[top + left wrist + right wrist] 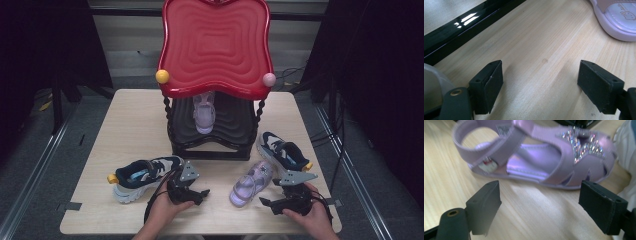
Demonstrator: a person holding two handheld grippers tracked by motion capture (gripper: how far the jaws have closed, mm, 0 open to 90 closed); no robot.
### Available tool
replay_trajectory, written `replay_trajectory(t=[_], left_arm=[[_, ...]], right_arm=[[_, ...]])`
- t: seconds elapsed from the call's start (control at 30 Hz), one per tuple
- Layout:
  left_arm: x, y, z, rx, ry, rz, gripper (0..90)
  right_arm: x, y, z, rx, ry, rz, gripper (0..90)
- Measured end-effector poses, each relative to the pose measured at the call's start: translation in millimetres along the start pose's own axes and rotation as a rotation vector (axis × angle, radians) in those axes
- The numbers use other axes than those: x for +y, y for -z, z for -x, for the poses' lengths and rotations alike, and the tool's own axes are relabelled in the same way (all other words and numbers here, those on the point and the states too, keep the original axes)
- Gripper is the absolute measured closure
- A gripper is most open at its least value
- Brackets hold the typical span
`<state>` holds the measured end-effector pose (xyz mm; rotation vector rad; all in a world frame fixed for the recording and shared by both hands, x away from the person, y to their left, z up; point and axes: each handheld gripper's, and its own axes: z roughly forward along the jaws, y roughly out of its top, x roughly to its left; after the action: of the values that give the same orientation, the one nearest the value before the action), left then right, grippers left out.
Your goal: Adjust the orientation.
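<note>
A: Facing the lilac sandal (536, 157) on the table (130, 125), the right gripper (539, 207) has its jaws released and spread, with bare wood between the pads and nothing held. The sandal lies on its sole just beyond the tips, jewelled toe toward a navy sneaker (282, 150) just beside it.

B: And the left gripper (539, 85)?

A: Also released and holding nothing, jaws spread over bare tabletop. The sandal's sole edge shows at the far corner of its view, and the black base of the rack (461, 30) runs along the other side. In the high view a second navy sneaker (142, 176) lies just beside that hand.

B: Which step does this illustrate?

A: By my judgement, the approach before a grasp. The matching sandal (204, 112) already stands on the lower shelf of the red-topped rack (215, 45), so the loose one appears to be next.

B: What does the next move call for?

A: Advancing the right gripper until its pads straddle the sandal, probably across the heel strap or the sole, then closing, clear of the adjacent sneaker.
</note>
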<state>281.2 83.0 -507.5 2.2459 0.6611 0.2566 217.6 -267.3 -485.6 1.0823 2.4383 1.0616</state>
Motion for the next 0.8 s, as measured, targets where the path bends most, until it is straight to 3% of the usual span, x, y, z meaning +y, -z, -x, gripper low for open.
replay_trajectory(t=[0.3,0.47,0.67,0.8], left_arm=[[0.0,-0.1,0.0,-0.002,0.003,0.000,19.8],[-0.2,-0.5,-0.2,-0.006,0.004,0.006,19.8],[-0.1,-0.4,-0.1,-0.003,0.003,0.003,19.8],[-0.2,-0.3,-0.1,-0.003,0.003,0.003,19.8]], right_arm=[[22.9,14.7,-4.3,-0.017,-0.026,0.085,17.0],[38.7,5.8,-6.7,-0.007,-0.034,0.098,16.3],[54.8,-10.2,-10.6,-0.028,0.005,0.066,15.0],[57.1,-18.5,-10.4,-0.032,-0.033,0.061,14.1]])
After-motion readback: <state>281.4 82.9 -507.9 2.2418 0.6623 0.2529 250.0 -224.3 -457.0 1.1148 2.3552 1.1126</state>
